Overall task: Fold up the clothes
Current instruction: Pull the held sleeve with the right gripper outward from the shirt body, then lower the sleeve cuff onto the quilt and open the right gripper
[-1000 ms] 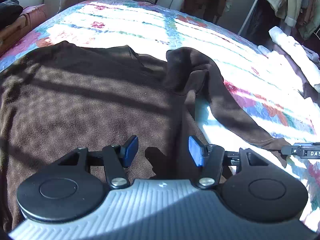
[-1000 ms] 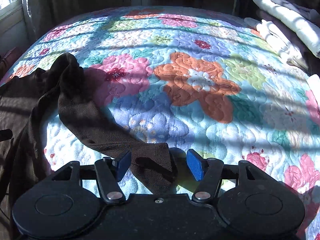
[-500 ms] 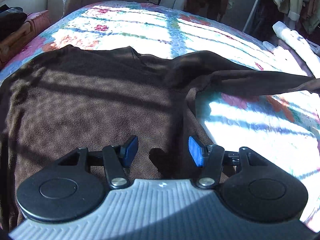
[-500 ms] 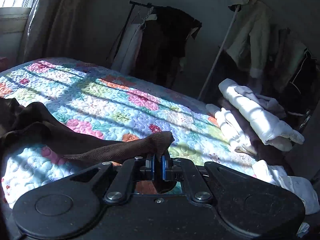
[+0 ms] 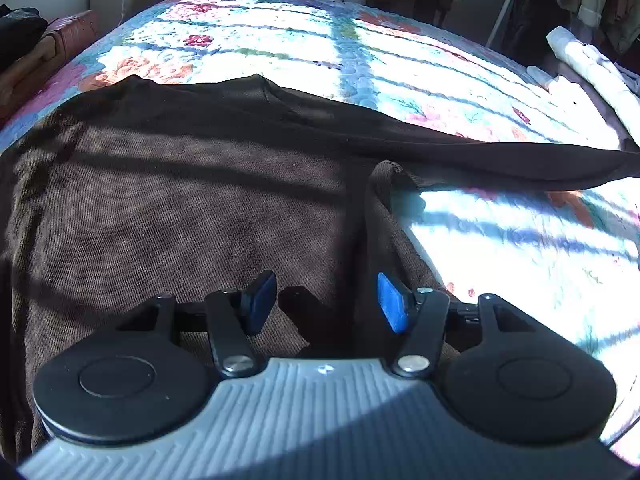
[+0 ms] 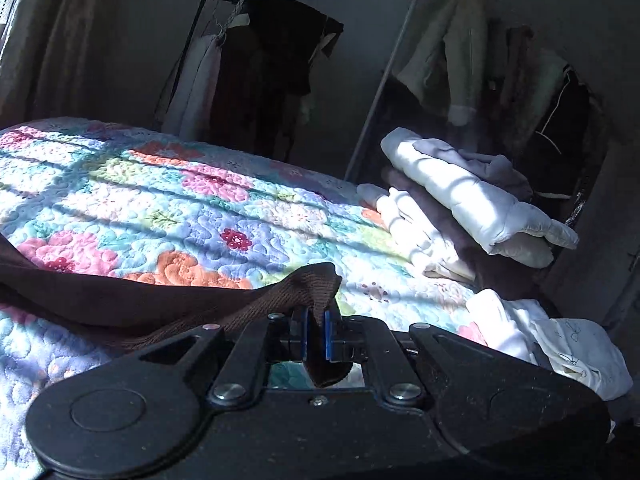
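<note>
Right gripper (image 6: pixel 316 338) clamped on sleeve cuff (image 6: pixel 316 280) of brown sweater (image 5: pixel 180 208); ribbed knit bunched between pads, cuff end hanging below them. Sleeve (image 5: pixel 480 152) stretched taut off bed (image 6: pixel 180 208) toward its right edge, near pile of pale clothes (image 6: pixel 472 196). Left gripper (image 5: pixel 326 300) half open, holding nothing, hovers above sweater body near its right side seam. Body lies flat over left part of bed. Judgement: light, soft, limp knit; stretches, sags if slack. Best holds: cuff, hem, shoulder seam.
</note>
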A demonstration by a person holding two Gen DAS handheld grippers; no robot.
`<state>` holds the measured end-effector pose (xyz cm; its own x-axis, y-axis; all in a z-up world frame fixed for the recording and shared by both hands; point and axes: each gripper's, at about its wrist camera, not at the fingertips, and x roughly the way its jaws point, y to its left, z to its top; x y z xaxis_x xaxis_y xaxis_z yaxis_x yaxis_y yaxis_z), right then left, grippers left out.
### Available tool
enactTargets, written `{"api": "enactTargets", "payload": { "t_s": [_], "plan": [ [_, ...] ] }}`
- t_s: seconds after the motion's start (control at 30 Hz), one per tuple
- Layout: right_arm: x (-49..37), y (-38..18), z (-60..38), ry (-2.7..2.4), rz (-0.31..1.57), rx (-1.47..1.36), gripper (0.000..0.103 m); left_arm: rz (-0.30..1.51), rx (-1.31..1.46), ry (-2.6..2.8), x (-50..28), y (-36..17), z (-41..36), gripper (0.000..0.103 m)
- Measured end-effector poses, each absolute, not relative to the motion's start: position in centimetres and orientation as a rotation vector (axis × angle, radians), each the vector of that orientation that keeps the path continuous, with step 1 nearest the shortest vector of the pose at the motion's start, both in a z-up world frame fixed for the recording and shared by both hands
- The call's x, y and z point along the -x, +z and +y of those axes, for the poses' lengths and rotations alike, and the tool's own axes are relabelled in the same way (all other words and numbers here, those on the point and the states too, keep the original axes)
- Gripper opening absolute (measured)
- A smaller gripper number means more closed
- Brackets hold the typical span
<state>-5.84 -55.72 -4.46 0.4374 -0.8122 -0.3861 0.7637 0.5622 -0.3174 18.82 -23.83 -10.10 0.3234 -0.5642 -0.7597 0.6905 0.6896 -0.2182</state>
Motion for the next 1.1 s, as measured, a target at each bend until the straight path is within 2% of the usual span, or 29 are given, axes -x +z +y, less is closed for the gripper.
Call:
{"api": "enactTargets", "payload": {
  "t_s": [0.17,0.33,0.43,0.5,0.67,0.73,0.83,0.93,1.0,1.03,1.07,1.1],
  "plan": [
    [4.3,-3.2,-59.2,-0.947,0.471,-0.004,0.008,0.917,-0.134,-0.898,-18.5,-9.8,-24.5,0.055],
    [2.4,-7.7,-63.1,-0.965,0.637,-0.185,0.014,0.869,-0.175,-0.965,-18.2,-8.8,-26.7,0.057],
    [2.9,-9.4,-64.2,-1.02,0.693,-0.395,0.032,0.822,-0.25,-0.983,-18.4,-8.1,-29.2,0.059],
    [4.1,-10.2,-64.2,-1.048,0.682,-0.588,0.063,0.797,-0.284,-0.98,-18.6,-7.8,-30.8,0.061],
    [6.5,-11.6,-64.4,-0.923,0.559,-0.932,0.063,0.81,-0.292,-1.028,-20.0,-7.7,-34.8,0.065],
    [6.4,-12.0,-64.3,-0.828,0.491,-1.009,0.063,0.861,-0.247,-1.066,-20.6,-8.0,-35.9,0.065],
    [5.5,-12.7,-64.2,-0.806,0.494,-1.032,0.063,0.875,-0.247,-1.088,-20.6,-8.6,-37.4,0.065],
    [3.9,-13.5,-64.8,-0.766,0.527,-1.004,0.061,0.894,-0.277,-1.074,-20.6,-9.6,-39.2,0.065],
    [2.1,-14.2,-65.2,-0.721,0.579,-0.951,0.042,0.912,-0.283,-1.053,-21.1,-10.3,-40.0,0.065],
    [1.2,-14.6,-65.4,-0.723,0.604,-0.915,0.038,0.917,-0.285,-1.039,-21.3,-10.6,-40.2,0.065],
    [0.3,-14.8,-65.5,-0.739,0.634,-0.871,0.014,0.92,-0.287,-1.017,-21.6,-10.8,-40.3,0.065],
    [-0.6,-14.6,-65.6,-0.759,0.653,-0.82,0.007,0.923,-0.289,-0.992,-21.9,-11.1,-40.4,0.065]
  ]
}}
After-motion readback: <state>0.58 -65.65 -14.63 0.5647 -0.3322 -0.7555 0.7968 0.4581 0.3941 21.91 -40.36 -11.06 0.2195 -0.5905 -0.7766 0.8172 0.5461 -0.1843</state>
